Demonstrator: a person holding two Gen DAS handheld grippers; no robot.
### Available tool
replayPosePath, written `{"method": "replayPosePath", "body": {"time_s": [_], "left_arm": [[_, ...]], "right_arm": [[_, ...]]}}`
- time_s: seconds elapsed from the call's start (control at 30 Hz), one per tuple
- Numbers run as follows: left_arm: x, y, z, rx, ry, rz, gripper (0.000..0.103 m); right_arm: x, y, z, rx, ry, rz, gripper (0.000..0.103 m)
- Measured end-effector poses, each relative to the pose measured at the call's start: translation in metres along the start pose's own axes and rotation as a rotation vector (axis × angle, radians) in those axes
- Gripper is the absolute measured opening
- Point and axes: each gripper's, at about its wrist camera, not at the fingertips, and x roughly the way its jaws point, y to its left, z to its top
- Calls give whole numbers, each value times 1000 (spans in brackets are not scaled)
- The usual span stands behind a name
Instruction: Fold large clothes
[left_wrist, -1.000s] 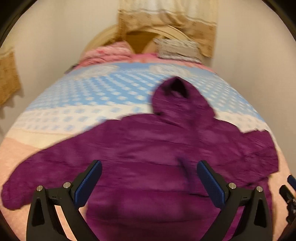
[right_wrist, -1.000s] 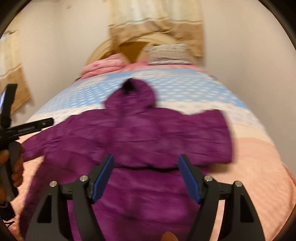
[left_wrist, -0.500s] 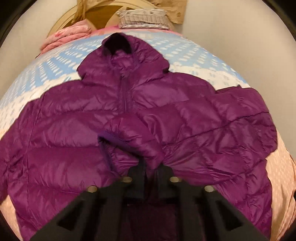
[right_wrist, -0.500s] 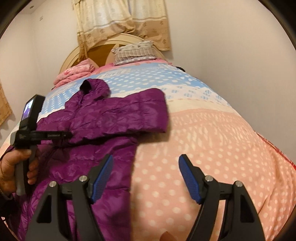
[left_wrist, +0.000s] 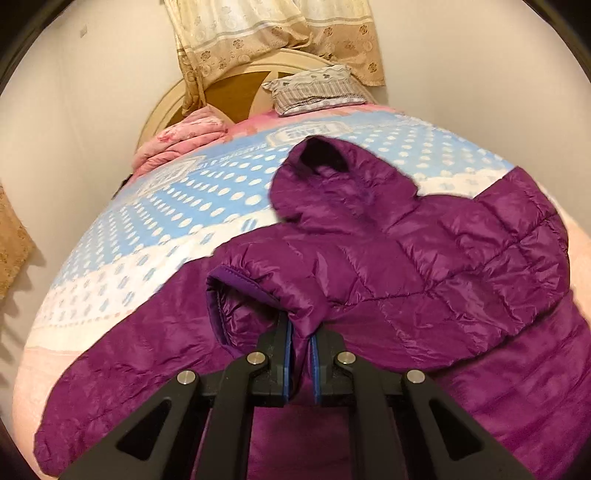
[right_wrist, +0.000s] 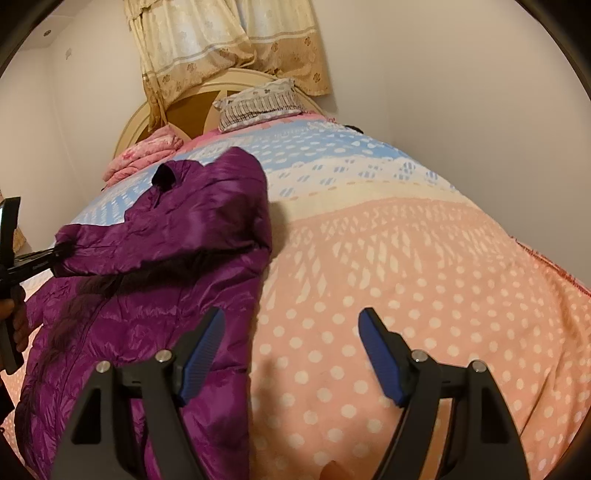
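Observation:
A purple hooded puffer jacket (left_wrist: 424, 266) lies front up on the bed, hood toward the headboard. Its right sleeve is folded across the chest. My left gripper (left_wrist: 300, 332) is shut on the cuff (left_wrist: 258, 291) of that sleeve and holds it over the jacket's middle. In the right wrist view the jacket (right_wrist: 155, 266) lies at the left, with the left gripper (right_wrist: 48, 254) at its sleeve end. My right gripper (right_wrist: 291, 332) is open and empty above the jacket's right edge and the blanket.
The bed has a blanket, pink with white dots (right_wrist: 424, 295) near me and blue with white dots (left_wrist: 207, 192) farther off. A folded pink quilt (left_wrist: 184, 140) and a patterned pillow (left_wrist: 314, 88) lie at the headboard. Walls stand close on both sides.
The left gripper closed on the sleeve cuff and carried it across the jacket toward the left. The right gripper moved right, off the jacket, and stays open.

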Motion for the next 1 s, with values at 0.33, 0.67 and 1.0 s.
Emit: {"method": "replayPosePath", "body": {"time_s": [0.33,0.67,1.0], "left_arm": [[28,31,-30,-97,92,44,10],[22,21,-11,-138,61,-19,21],[10,74,-12,-367,-36,3,65]], "right_arm": [[8,4,4,-32,45,-22,79],[35,21,69,-63,-7,-12,71],[140,96,98,-135,128,119,61]]}}
